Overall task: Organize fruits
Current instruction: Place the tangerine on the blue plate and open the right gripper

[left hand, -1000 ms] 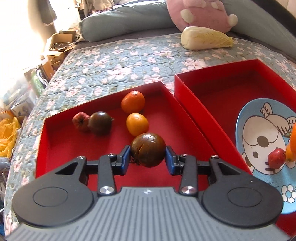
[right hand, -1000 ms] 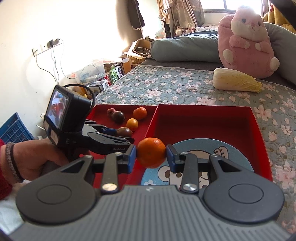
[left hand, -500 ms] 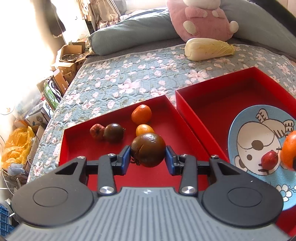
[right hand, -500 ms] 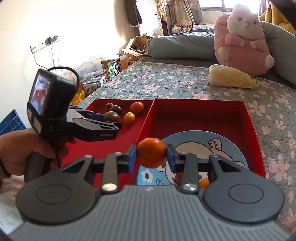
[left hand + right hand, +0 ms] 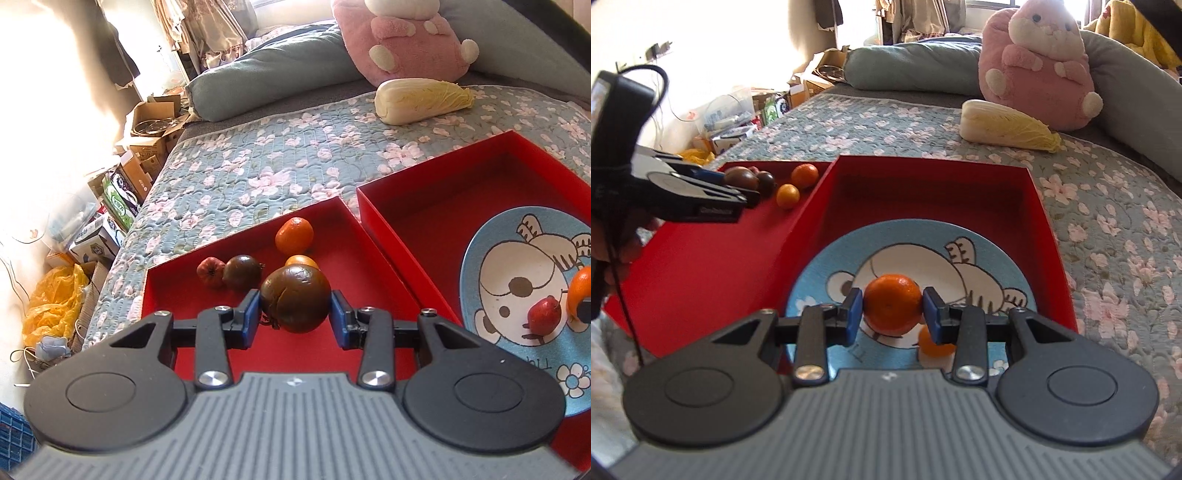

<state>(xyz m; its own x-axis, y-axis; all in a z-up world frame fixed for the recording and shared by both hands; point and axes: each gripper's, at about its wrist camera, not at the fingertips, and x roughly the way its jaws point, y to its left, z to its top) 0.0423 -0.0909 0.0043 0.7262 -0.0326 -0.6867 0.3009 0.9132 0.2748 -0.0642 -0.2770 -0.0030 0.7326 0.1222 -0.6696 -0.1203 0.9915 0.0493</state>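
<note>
My left gripper (image 5: 294,322) is shut on a dark brown tomato (image 5: 295,299) and holds it above the left red tray (image 5: 369,295). In that tray lie an orange (image 5: 294,236), a smaller orange (image 5: 301,260), a dark tomato (image 5: 242,272) and a small red fruit (image 5: 210,272). My right gripper (image 5: 892,314) is shut on an orange (image 5: 892,304) low over the blue cartoon plate (image 5: 997,258) in the right red tray (image 5: 1045,206). A small red fruit (image 5: 543,315) lies on the plate, and another orange (image 5: 932,347) shows beneath the right finger.
The trays sit on a flowered quilt (image 5: 258,166). A napa cabbage (image 5: 421,99) and a pink plush toy (image 5: 402,40) lie behind them, with a grey pillow (image 5: 266,85). Boxes and a yellow bag (image 5: 55,302) stand on the floor at left.
My right gripper has carried the orange forward and down over the plate. My left gripper has lifted and drawn back a little with the tomato held.
</note>
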